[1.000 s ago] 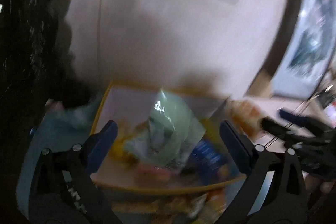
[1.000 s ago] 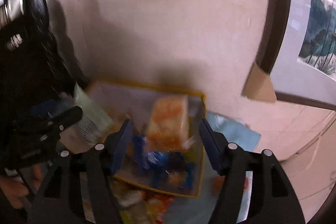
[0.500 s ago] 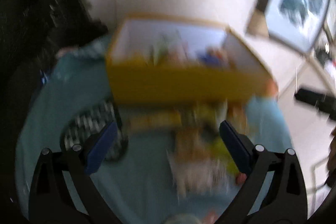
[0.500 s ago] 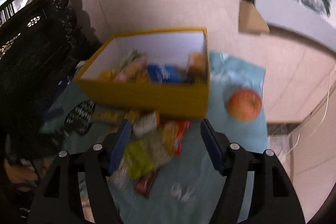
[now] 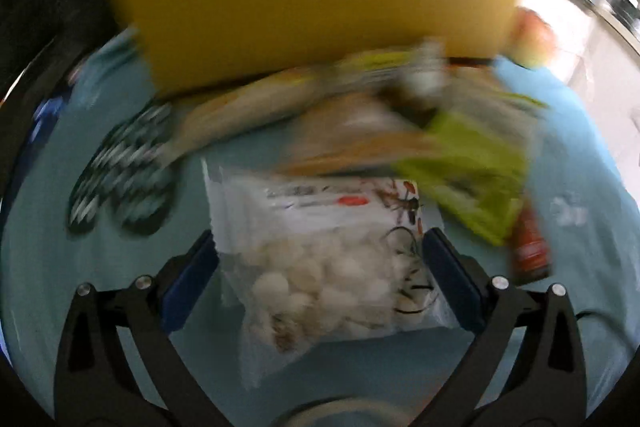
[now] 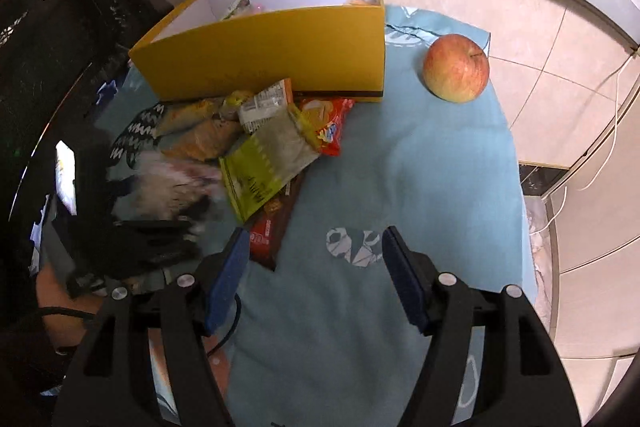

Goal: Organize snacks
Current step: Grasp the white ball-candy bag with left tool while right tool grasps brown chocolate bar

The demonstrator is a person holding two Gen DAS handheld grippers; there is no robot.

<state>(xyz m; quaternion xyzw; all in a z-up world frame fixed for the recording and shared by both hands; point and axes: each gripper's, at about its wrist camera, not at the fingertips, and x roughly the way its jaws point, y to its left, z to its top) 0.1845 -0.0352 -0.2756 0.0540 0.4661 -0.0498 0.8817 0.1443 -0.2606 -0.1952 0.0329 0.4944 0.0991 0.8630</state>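
Note:
A clear bag of white round snacks [image 5: 320,267] lies on the blue cloth [image 5: 120,307], between the pads of my open left gripper [image 5: 320,237]. Behind it is a blurred pile with a green packet [image 5: 472,179] and a red packet [image 5: 528,247], then the yellow box [image 5: 312,7]. In the right wrist view the yellow box [image 6: 280,43] holds a few snacks. In front of it lie the green packet [image 6: 264,167], an orange-red packet [image 6: 326,123] and a brown bar [image 6: 272,231]. My right gripper [image 6: 315,234] hangs open over bare cloth right of the bar.
An apple [image 6: 456,67] sits on the cloth right of the box. Dark carved furniture [image 6: 48,27] stands to the left. Tiled floor [image 6: 560,99] with white cables runs along the right. The blurred left gripper [image 6: 136,247] fills the lower left.
Both grippers pulled back from above the box and sank toward the cloth in front of it. The packets seen between their fingers earlier are gone from them. The left now straddles the white bag.

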